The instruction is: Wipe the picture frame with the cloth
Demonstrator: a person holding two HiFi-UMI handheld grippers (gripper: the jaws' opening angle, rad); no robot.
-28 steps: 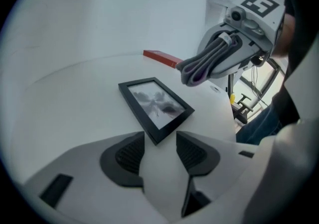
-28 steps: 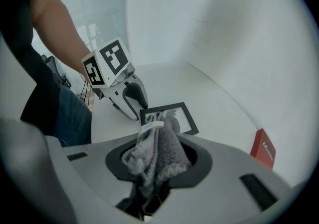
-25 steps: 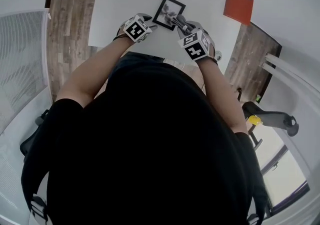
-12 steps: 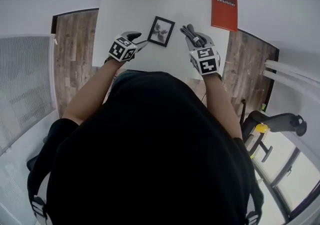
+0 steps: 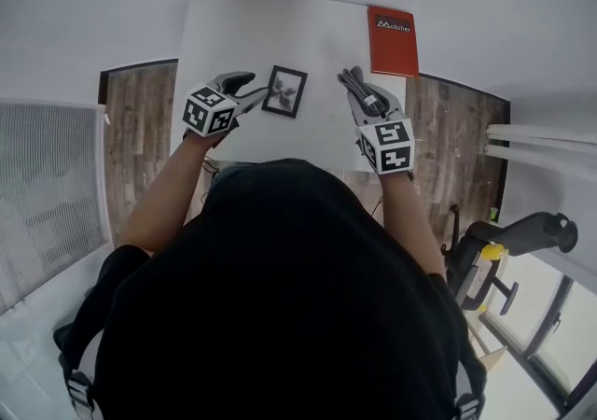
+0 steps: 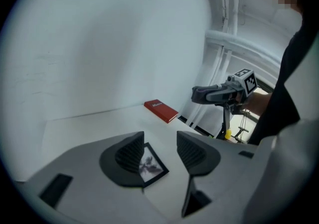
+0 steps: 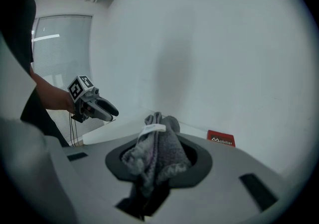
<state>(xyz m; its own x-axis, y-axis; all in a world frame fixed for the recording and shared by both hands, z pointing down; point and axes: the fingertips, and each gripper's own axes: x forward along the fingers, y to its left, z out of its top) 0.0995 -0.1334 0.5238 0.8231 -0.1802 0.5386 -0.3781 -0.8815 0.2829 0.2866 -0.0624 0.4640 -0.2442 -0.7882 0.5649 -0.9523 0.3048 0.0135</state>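
Observation:
A small black picture frame point(image 5: 284, 91) lies flat on the white table point(image 5: 233, 26). In the left gripper view the frame point(image 6: 154, 164) shows below and between the jaws, partly hidden by the left jaw. My left gripper point(image 5: 250, 89) is open, just left of the frame and above the table. My right gripper point(image 5: 353, 81) is shut on a bunched grey cloth point(image 7: 157, 154) with a white tag, held right of the frame. In the head view the cloth point(image 5: 357, 86) pokes out of the jaws.
A red book point(image 5: 393, 40) lies at the table's far right corner, also seen as a red book point(image 6: 161, 110) in the left gripper view. A white wall stands behind the table. Wooden floor point(image 5: 135, 119) shows on both sides. An office chair point(image 5: 504, 241) stands to the right.
Both grippers have drawn apart and back from the frame: the left moved left, the right moved right with the cloth. The head view has shifted so the whole table shows.

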